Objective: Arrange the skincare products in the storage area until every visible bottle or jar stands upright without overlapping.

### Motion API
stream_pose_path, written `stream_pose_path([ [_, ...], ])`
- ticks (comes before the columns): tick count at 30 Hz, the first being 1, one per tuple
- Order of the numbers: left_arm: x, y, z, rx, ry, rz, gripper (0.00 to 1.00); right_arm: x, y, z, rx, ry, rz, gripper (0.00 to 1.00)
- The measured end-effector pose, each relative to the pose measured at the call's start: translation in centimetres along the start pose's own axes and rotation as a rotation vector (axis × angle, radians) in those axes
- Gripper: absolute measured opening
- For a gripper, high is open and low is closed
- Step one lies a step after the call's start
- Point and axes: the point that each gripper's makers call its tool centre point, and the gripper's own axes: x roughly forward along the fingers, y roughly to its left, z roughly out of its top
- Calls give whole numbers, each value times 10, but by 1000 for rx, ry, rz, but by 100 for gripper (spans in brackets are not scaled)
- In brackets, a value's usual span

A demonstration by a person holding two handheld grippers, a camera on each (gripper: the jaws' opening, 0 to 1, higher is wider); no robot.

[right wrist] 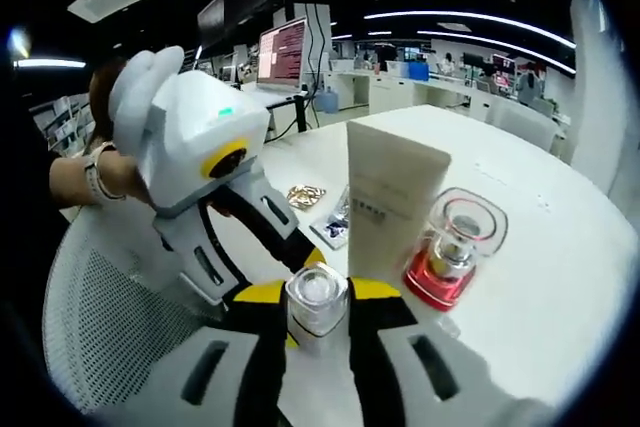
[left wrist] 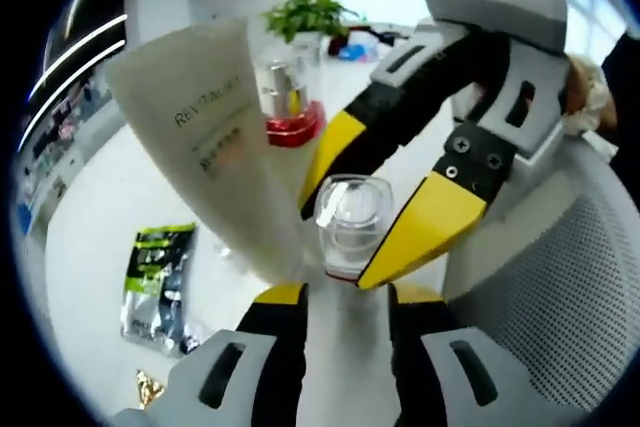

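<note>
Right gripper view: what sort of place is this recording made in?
Likely an open-plan office or lab: a lit monitor on a desk behind, long rows of white desks under ceiling strip lights, and a white mesh office chair beside the table.

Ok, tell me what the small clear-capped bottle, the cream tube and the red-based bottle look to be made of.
Small bottle: clear glass or hard acrylic, glossy; light glints through its thick cap.
Cream tube: matte, opaque, probably soft plastic; flat sealed end, printed lettering, no shine.
Red-based bottle: transparent thick-walled shell, glass or acrylic, over a glossy red base; the inner part looks metallic, but I can't be sure.
</note>
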Motion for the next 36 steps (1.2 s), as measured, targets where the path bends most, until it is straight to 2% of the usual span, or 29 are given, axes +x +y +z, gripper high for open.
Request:
stream_pose_path([
  [5, 1, 2, -1, -5, 4, 6, 28, -2, -2, 0, 4, -5, -8, 29],
  [9, 1, 4, -3, -5, 8, 15, 28, -7, 0, -4, 9, 0, 2, 28],
  [16, 1, 5, -6, -3, 18, 22, 28, -6, 4, -30, 20, 73, 18, 27],
  [20, 0, 8, -7, -4, 23, 34, 27, -2, 5, -40, 15, 118, 16, 22],
  [26, -4, 16, -10, -12, 31, 67, 25, 3, 2, -42, -7, 158, 4, 19],
  [36, -8, 31, -9, -14, 17, 144, 15, 7, -1, -50, 22, 184, -8, 14],
])
